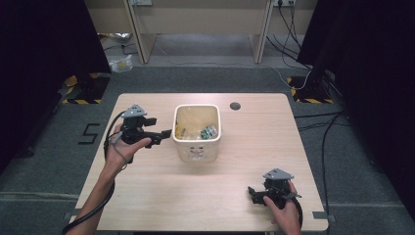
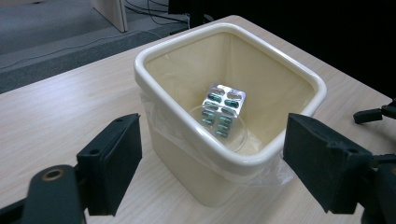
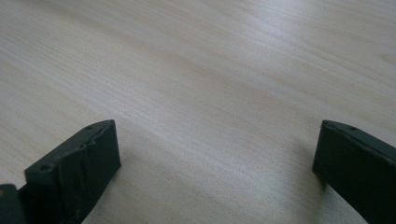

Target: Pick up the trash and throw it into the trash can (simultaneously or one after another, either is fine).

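Observation:
A cream square bin (image 1: 196,132) lined with a clear bag stands mid-table. Inside it lies a silver blister pack of dark green capsules (image 2: 222,109), also seen in the high view as the blister pack (image 1: 209,132). My left gripper (image 1: 164,135) hovers just left of the bin's rim, jaws pointing right toward it and open with nothing between them (image 2: 212,163). My right gripper (image 1: 252,192) rests low over bare wood near the table's front right corner. It points left, and its jaws stand wide apart and empty (image 3: 215,163).
The wooden table (image 1: 147,196) has a round cable hole (image 1: 235,105) behind the bin. Cables trail from both grippers and across the grey floor. Black curtains flank both sides; desk legs stand at the back.

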`<state>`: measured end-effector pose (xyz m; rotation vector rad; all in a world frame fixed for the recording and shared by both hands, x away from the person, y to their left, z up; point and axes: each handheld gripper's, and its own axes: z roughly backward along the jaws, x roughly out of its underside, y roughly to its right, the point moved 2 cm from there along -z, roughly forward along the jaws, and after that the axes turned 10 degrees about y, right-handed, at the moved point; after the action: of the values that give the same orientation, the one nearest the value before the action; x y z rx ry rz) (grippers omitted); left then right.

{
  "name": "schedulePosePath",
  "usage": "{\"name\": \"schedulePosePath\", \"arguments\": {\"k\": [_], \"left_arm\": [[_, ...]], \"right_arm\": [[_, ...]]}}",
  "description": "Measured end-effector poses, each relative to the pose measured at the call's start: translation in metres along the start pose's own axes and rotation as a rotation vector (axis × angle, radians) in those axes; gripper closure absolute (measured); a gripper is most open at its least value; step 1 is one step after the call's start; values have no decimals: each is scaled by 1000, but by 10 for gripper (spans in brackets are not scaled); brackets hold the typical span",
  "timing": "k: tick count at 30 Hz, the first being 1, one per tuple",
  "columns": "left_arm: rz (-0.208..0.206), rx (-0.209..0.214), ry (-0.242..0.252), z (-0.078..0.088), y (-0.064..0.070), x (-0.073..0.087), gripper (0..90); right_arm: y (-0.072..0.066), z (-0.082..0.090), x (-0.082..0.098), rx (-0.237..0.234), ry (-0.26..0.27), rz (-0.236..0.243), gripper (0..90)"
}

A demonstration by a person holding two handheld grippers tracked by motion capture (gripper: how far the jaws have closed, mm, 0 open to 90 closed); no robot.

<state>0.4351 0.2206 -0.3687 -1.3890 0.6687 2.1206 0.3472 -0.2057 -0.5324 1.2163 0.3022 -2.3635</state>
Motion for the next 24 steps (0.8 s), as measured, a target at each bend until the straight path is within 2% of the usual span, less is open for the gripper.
{"name": "schedulePosePath", "arguments": {"k": [7,10,24], "left_arm": [[-7,-14,12,8,2,8,193],[5,-16,25,12,2,13,192],[23,-24,27,21,3,39,180]], "right_arm": [[0,0,0,0,-1,0,8],[0,0,0,0,-1,0,8],[0,0,0,0,-1,0,8]]}}
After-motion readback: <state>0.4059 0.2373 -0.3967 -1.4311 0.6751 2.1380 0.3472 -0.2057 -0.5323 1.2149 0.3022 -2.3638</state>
